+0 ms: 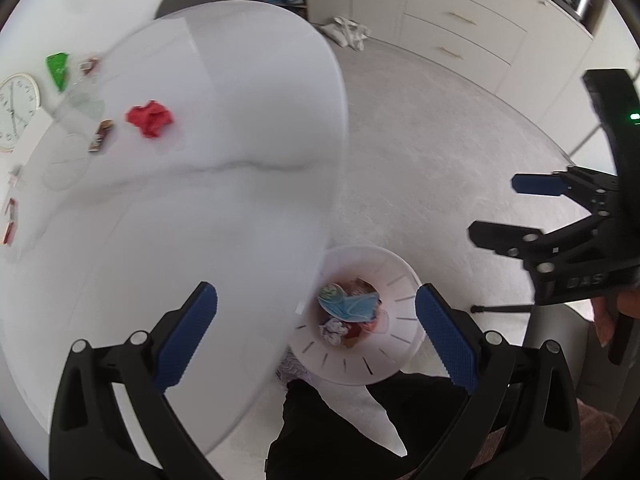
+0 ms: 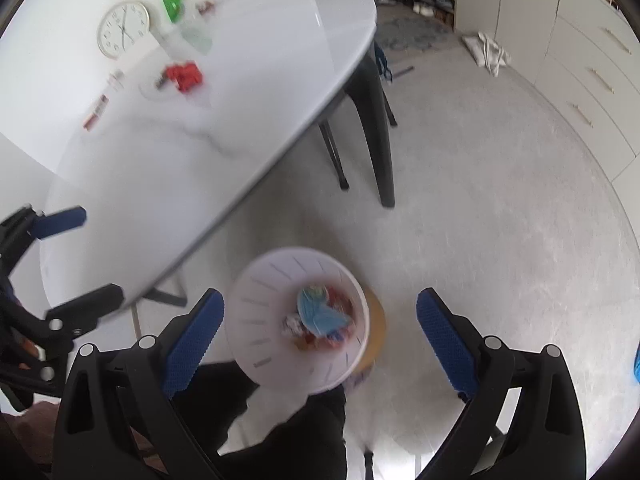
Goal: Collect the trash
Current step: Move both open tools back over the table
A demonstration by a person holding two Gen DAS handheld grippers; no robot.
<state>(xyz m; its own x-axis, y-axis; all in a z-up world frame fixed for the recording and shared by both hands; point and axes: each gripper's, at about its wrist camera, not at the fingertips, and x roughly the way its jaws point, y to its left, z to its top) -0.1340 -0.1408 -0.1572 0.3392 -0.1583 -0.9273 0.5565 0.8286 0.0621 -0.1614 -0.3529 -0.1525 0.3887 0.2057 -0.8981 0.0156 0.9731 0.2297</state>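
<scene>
Raised letters reading "DAS" are showing on the black body of the right claw [image 1: 492,210]; the wall clock [image 2: 123,29] numerals are staying too blurred.

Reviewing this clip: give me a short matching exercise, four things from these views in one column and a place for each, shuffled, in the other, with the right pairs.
Things:
1. red crumpled wrapper
2. blue face mask
3. wall clock
4. white cloth bag

Places:
A. on the floor beside the drawer cabinets
B. inside the white bin
C. on the white table, out toward its middle
D. at the table's far left edge, near the green wrapper

Pairs: 1-C, 2-B, 3-D, 4-A
</scene>
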